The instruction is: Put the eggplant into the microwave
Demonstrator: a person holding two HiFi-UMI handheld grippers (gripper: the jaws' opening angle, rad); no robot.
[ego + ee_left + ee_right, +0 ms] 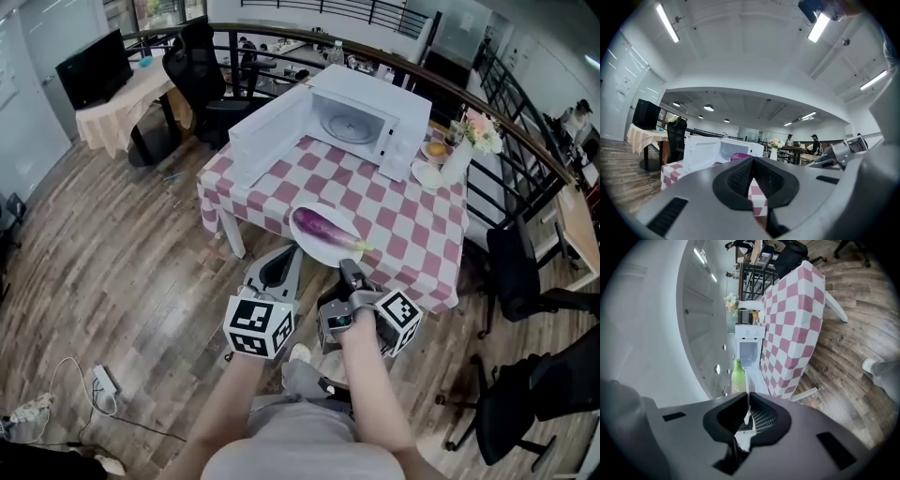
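My right tongs (350,273): jaws clamped on the near rim of the white plate (315,251). The eggplant (321,228) lies on that plate, green stem to the right, at the near edge of the table (412,234). My left tongs (284,262): jaws together, empty, just beside the plate's left rim. The microwave (361,127) stands at the far edge, its door (272,139) swung wide to the left. Bare checked cloth lies between plate and cavity.

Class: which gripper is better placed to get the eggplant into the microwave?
Right: the right gripper is shut on the plate carrying the eggplant; the left gripper is shut on nothing.
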